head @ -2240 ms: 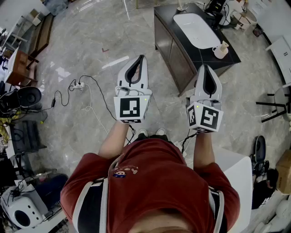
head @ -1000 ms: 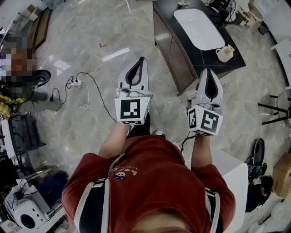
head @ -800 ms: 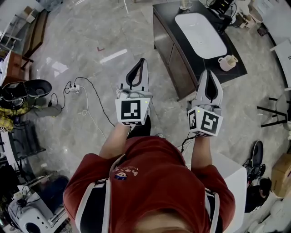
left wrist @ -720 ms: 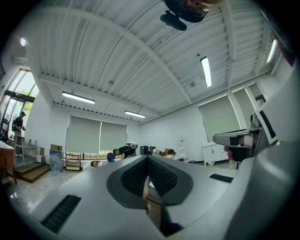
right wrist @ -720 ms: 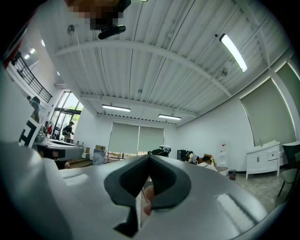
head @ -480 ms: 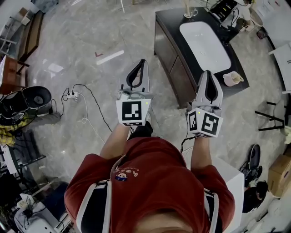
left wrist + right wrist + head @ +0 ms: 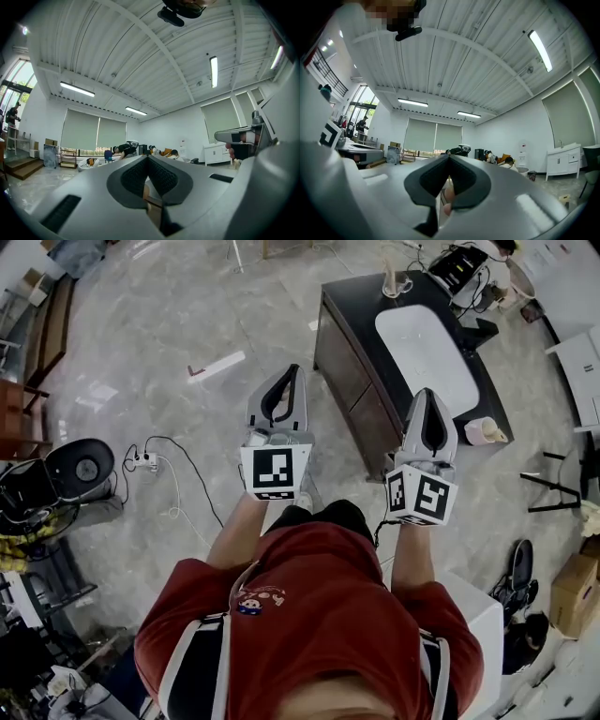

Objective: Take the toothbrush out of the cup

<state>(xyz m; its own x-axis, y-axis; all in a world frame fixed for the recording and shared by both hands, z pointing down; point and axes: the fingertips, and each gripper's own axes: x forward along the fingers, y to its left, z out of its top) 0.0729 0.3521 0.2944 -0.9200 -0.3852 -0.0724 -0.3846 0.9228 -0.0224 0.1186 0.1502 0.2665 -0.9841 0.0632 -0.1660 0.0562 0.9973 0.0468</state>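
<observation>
In the head view a dark vanity (image 7: 349, 371) with a white basin (image 7: 427, 345) stands ahead on the right. At its far end is a small cup (image 7: 395, 285) with an upright stick in it, too small to tell as the toothbrush. A pale mug (image 7: 482, 432) sits at its near end. My left gripper (image 7: 290, 370) is held level over the floor, left of the vanity, shut and empty. My right gripper (image 7: 427, 394) hangs over the vanity's near corner, also shut and empty. In the two gripper views the left gripper (image 7: 148, 157) and the right gripper (image 7: 449, 158) have their jaws closed, facing the room and ceiling.
A power strip with its cable (image 7: 145, 461) lies on the marble floor at left, near a round black stool (image 7: 82, 468). A white cabinet (image 7: 489, 607), shoes (image 7: 518, 570) and a cardboard box (image 7: 573, 592) are at lower right.
The person has walked toward the vanity: it and the mug have slid down and closer in the head view, and the cup has come into sight. Both grippers stay shut, side by side.
</observation>
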